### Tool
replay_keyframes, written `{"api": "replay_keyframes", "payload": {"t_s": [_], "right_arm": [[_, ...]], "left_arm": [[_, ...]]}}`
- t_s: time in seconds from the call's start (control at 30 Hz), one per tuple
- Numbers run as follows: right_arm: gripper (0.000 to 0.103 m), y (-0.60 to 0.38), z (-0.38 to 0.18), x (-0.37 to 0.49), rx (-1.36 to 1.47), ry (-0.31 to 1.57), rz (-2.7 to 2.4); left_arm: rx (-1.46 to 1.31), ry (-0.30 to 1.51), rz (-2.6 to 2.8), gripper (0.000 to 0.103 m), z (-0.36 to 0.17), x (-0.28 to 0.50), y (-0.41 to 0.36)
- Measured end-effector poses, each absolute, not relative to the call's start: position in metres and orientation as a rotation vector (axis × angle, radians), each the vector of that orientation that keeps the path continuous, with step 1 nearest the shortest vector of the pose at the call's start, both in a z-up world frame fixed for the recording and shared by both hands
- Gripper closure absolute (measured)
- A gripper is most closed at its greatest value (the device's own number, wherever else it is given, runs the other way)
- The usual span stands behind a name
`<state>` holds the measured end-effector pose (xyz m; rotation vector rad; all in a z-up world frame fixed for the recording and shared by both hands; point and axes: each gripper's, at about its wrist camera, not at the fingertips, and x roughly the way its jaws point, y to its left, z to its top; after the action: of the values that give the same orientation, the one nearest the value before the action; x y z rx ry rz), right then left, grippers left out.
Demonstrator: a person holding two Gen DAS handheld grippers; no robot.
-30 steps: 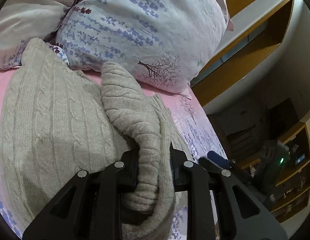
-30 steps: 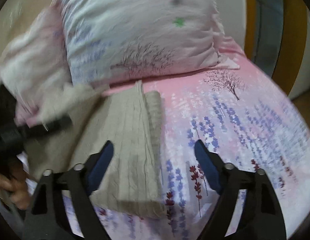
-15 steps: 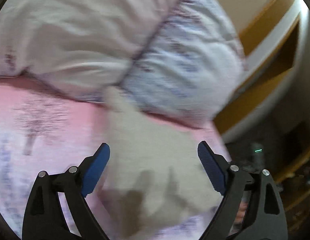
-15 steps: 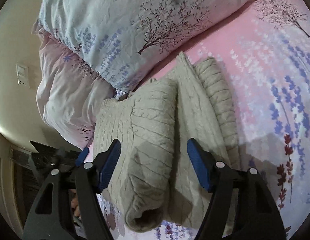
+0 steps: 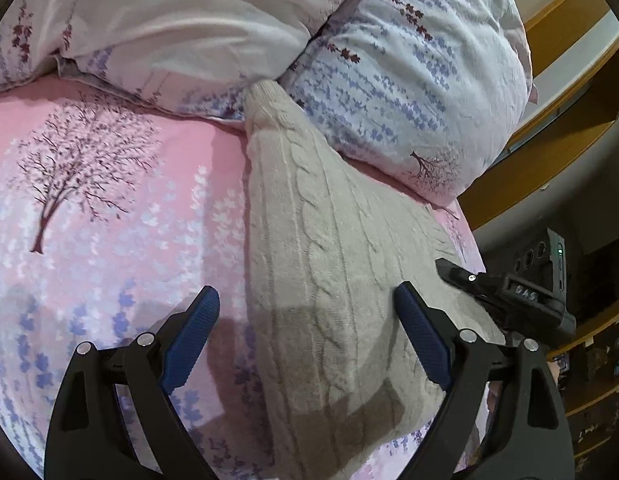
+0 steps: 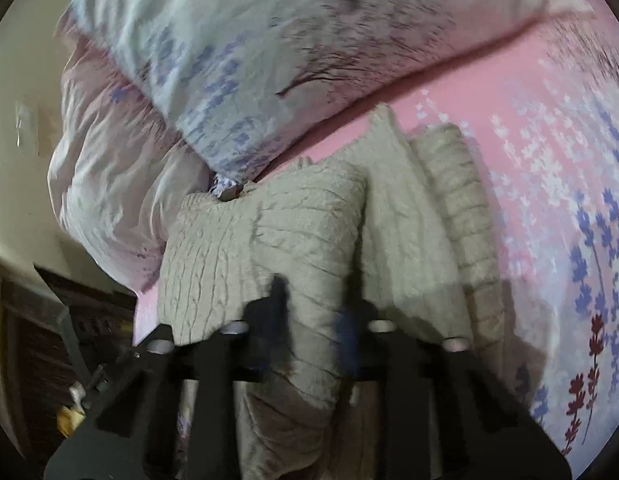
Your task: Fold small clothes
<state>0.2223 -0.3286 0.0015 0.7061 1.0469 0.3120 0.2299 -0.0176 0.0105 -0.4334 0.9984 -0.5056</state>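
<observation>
A beige cable-knit sweater (image 5: 329, 264) lies partly folded on the pink floral bed sheet (image 5: 109, 216). My left gripper (image 5: 307, 340) is open and empty, hovering over the sweater's near left edge. In the right wrist view the sweater (image 6: 393, 240) has its sleeves folded over the body. My right gripper (image 6: 309, 336) is shut on a folded sleeve (image 6: 309, 248) at the sweater's near end. The right gripper also shows at the right of the left wrist view (image 5: 505, 292).
Two floral pillows (image 5: 409, 64) lie against the sweater's far end; in the right wrist view they (image 6: 237, 64) are blurred. A wooden headboard and shelves (image 5: 565, 92) stand at the right. The bed edge drops to dark furniture (image 6: 41, 344) at the left.
My left gripper let go of the sleeve, opened and swung left over the sweater's edge. My right gripper moved in from open and closed on the folded sleeve.
</observation>
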Motion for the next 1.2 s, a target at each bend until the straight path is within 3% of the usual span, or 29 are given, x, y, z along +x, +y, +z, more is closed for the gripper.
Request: {"api": "replay_keyframes", "payload": {"t_s": [0.37, 0.57, 0.63, 0.7, 0.77, 0.93, 1.0, 1.13, 1.17, 1.2], "right_arm": [[0.095, -0.334, 0.081, 0.201, 0.400, 0.770, 0.184], [0.094, -0.361, 0.044, 0.216, 0.400, 0.908, 0.025], [0.084, -0.365, 0.020, 0.223, 0.439, 1.001, 0.043], [0.056, -0.374, 0.021, 0.214, 0.493, 0.980, 0.040], [0.043, -0.385, 0.027, 0.201, 0.572, 0.957, 0.077], [0.045, -0.403, 0.040, 0.149, 0.741, 0.903, 0.252], [0.050, -0.398, 0.038, 0.135, 0.757, 0.921, 0.302], [0.050, -0.377, 0.028, 0.125, 0.721, 0.962, 0.343], [0.052, -0.372, 0.026, 0.124, 0.711, 0.972, 0.345], [0.067, -0.370, 0.021, 0.123, 0.703, 0.984, 0.346]], "left_arm": [[-0.435, 0.979, -0.541, 0.009, 0.020, 0.223, -0.035], [-0.381, 0.989, -0.568, 0.009, 0.019, 0.217, -0.053], [-0.382, 0.998, -0.564, 0.010, 0.017, 0.216, -0.054], [-0.400, 1.002, -0.568, 0.010, 0.015, 0.216, -0.051], [-0.416, 1.011, -0.566, 0.011, 0.016, 0.216, -0.049], [-0.474, 1.035, -0.594, 0.017, 0.019, 0.213, -0.044], [-0.482, 1.038, -0.599, 0.018, 0.021, 0.211, -0.045], [-0.486, 1.056, -0.605, 0.022, 0.021, 0.202, -0.046], [-0.486, 1.060, -0.606, 0.022, 0.021, 0.199, -0.046], [-0.484, 1.061, -0.606, 0.025, 0.020, 0.196, -0.047]]}}
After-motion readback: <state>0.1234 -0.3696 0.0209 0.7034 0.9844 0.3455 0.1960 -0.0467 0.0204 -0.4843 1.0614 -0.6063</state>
